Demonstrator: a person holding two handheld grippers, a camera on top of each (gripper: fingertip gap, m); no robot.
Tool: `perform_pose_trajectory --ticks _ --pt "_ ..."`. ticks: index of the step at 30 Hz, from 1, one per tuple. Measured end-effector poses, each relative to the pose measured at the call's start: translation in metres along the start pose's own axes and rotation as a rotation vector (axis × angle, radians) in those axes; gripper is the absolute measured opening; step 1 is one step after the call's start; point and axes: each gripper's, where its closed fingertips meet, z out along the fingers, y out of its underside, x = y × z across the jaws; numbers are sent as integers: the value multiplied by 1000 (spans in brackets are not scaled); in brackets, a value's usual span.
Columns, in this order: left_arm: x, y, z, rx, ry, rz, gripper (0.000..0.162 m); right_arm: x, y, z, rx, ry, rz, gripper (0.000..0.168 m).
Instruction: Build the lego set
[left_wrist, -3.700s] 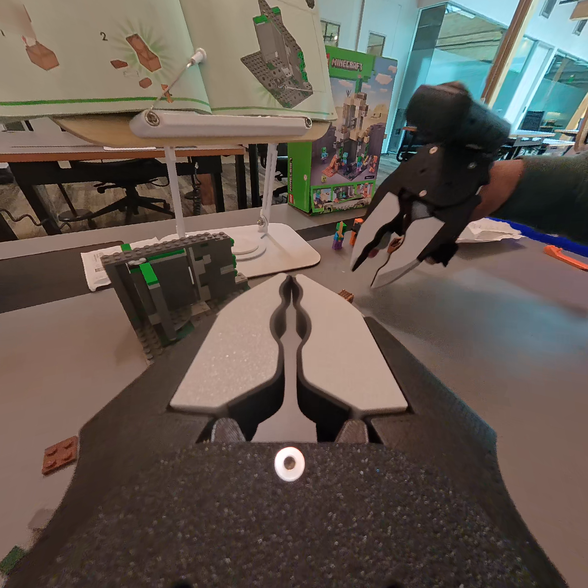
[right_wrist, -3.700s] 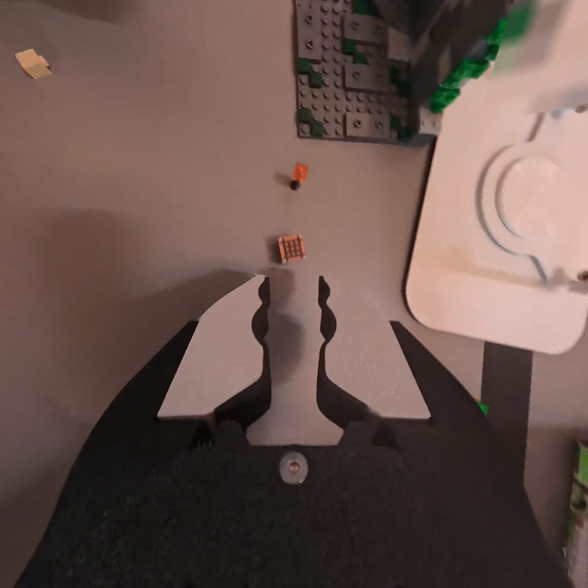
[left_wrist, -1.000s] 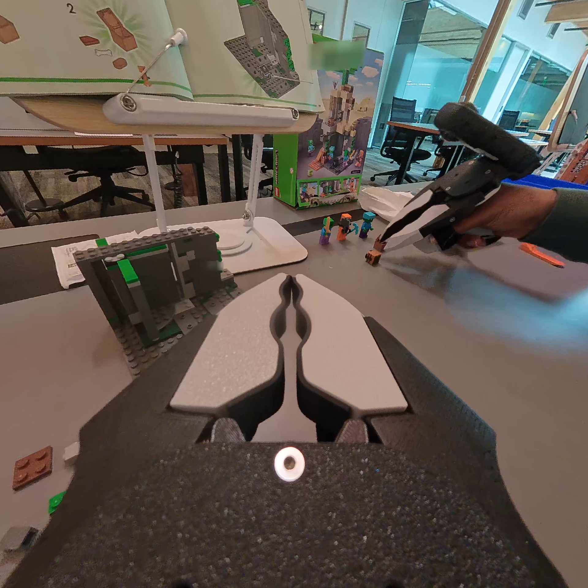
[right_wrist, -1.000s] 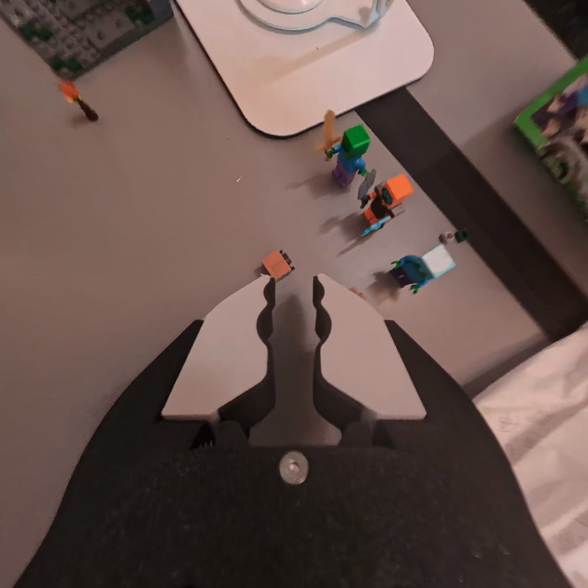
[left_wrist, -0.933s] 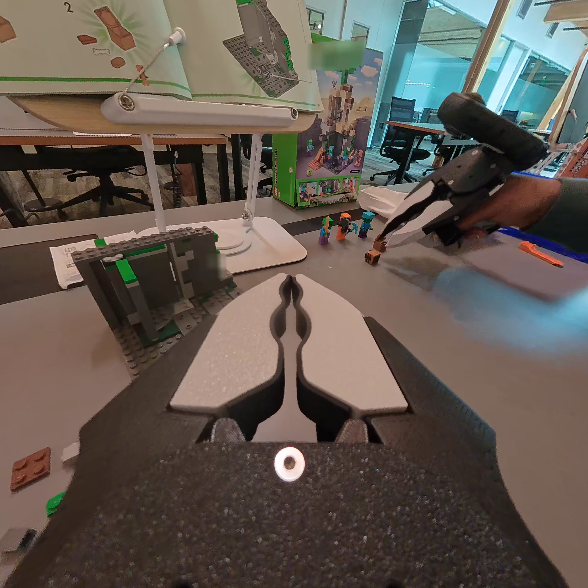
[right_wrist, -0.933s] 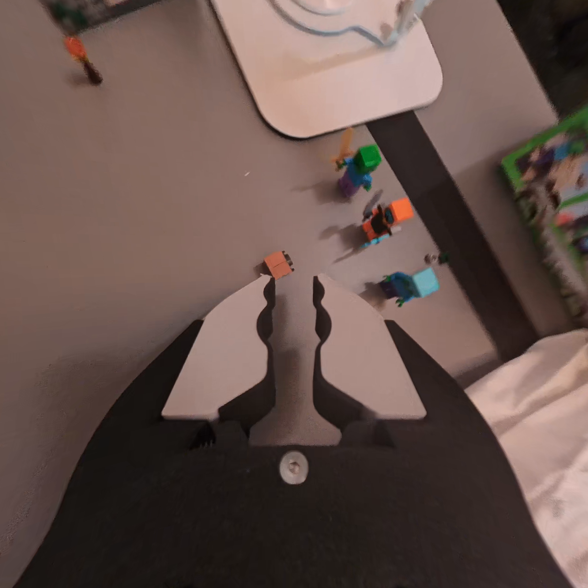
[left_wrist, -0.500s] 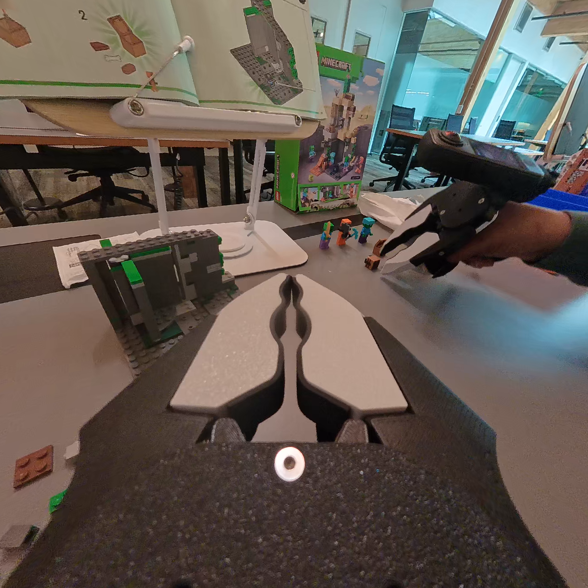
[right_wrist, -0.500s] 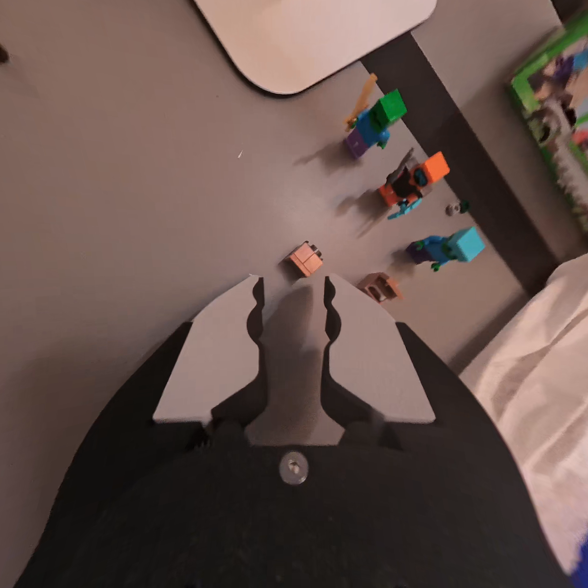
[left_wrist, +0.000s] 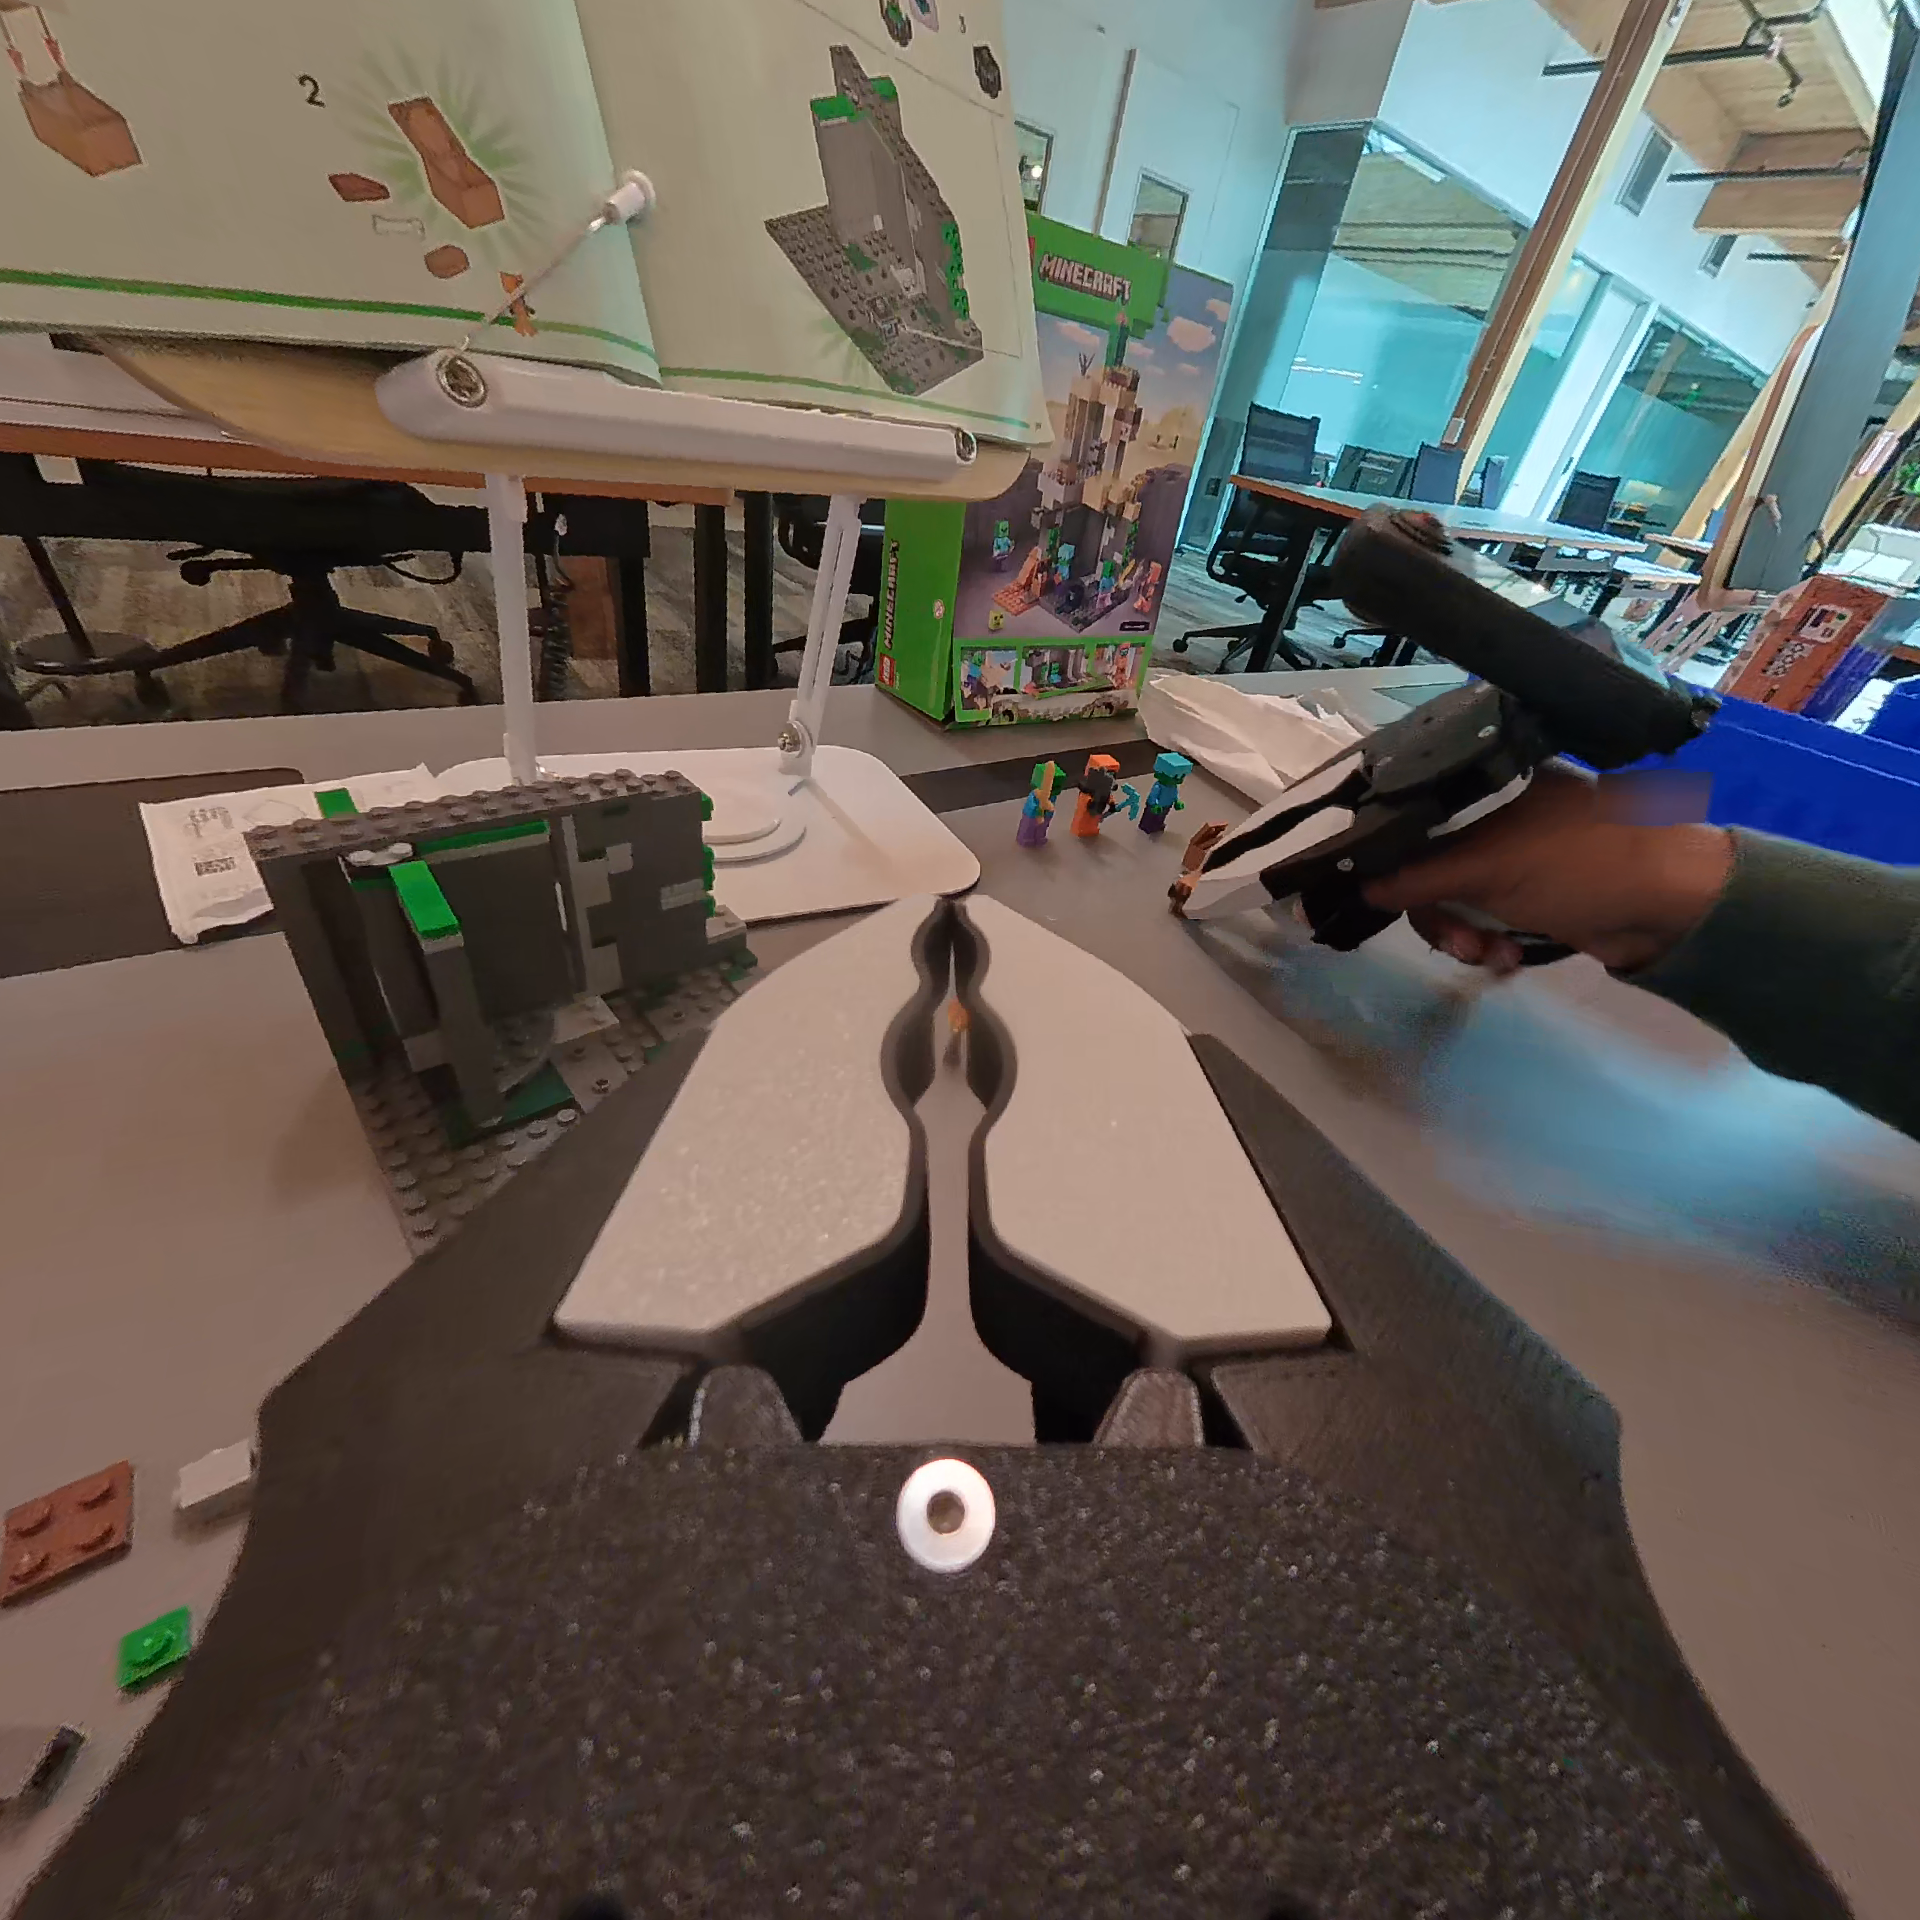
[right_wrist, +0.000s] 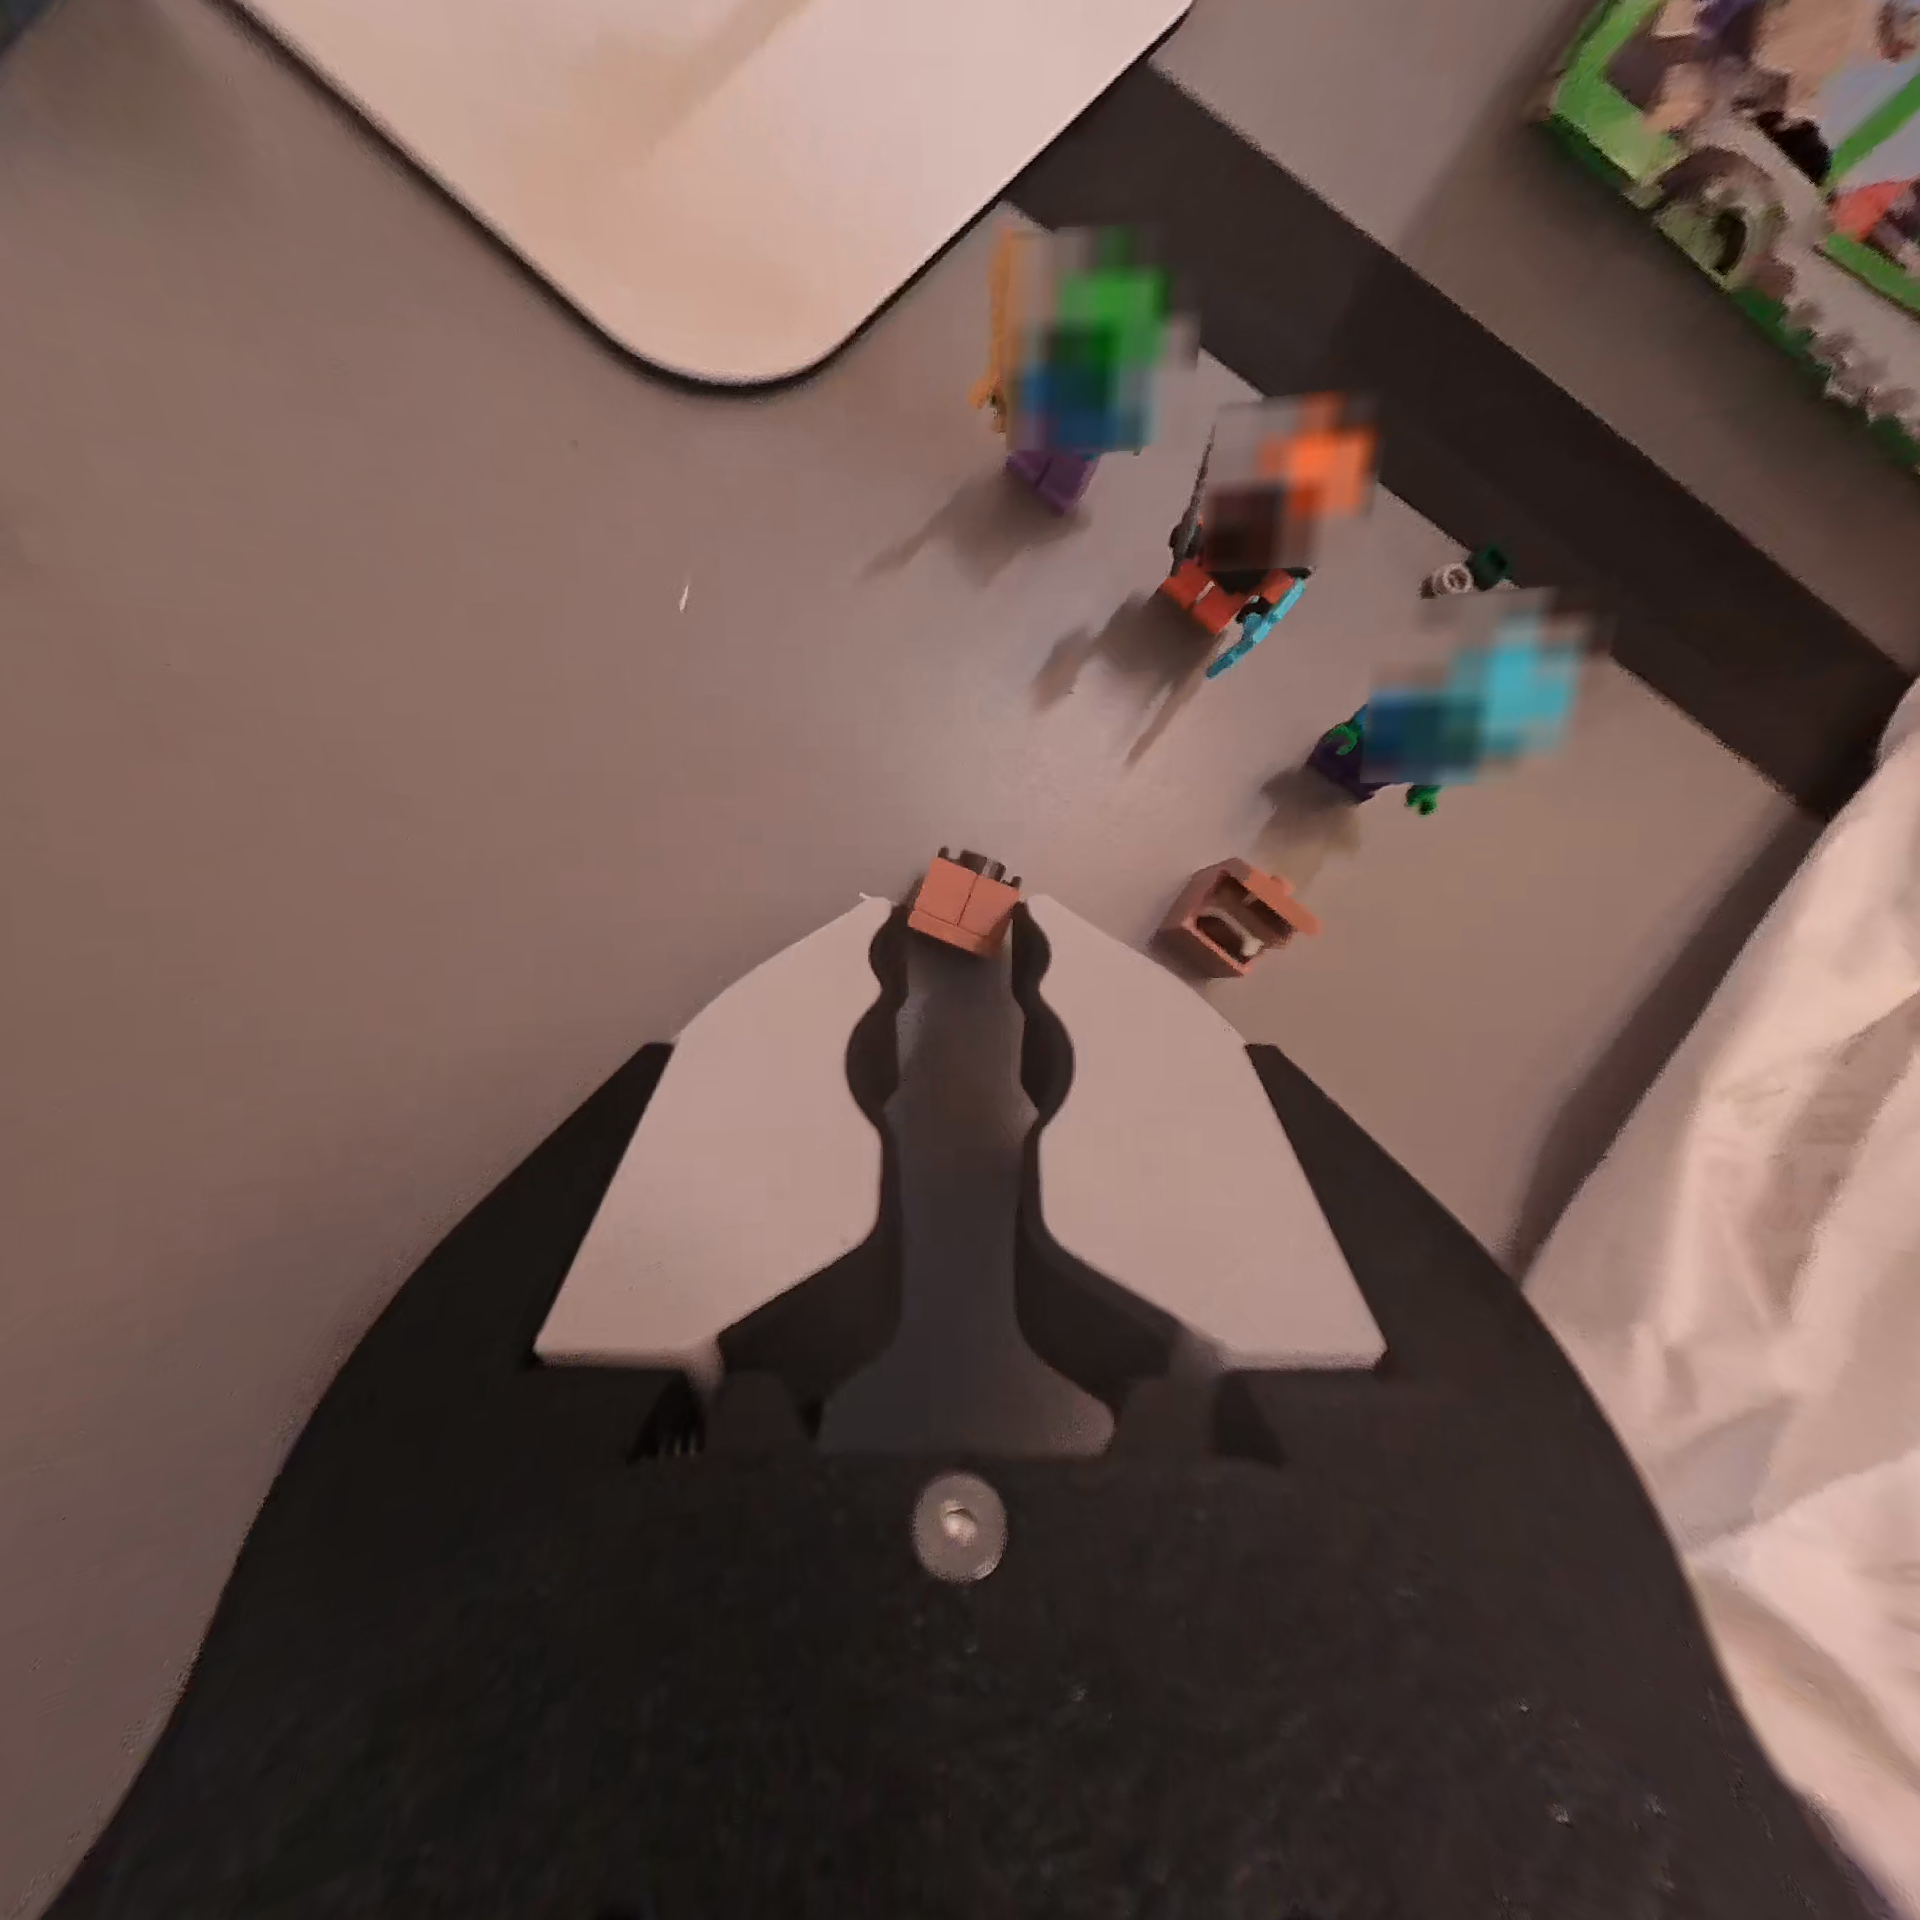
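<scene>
Right claw (right_wrist: 956, 914) pinching a small tan-brown lego block (right_wrist: 961, 914) on the grey bench (right_wrist: 416, 727), left claw (left_wrist: 951, 914) nearly closed and empty, grey-green lego wall build (left_wrist: 499, 935) only in left wrist view, brown arch brick (right_wrist: 1231, 920) clearest in right.

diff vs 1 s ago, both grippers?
The right gripper moved forward and down to the small orange-brown brick; its fingers narrowed and now bracket it on the table, grip unconfirmed. Unchanged: left gripper shut and empty, grey build, three figures, second brown piece.
</scene>
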Motion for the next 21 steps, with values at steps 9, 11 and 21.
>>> perform_pose_trajectory --ticks 9,11,21 --pt "3 -2 -1 -4 12 3 0 22 -2 -14 -483 -124 -1138 19" --pt "4 0 -1 -12 11 9 0 22 0 -12 -579 -198 -1250 19" --pt "6 12 4 -59 28 6 0 18 1 4 -834 -356 -1387 18"
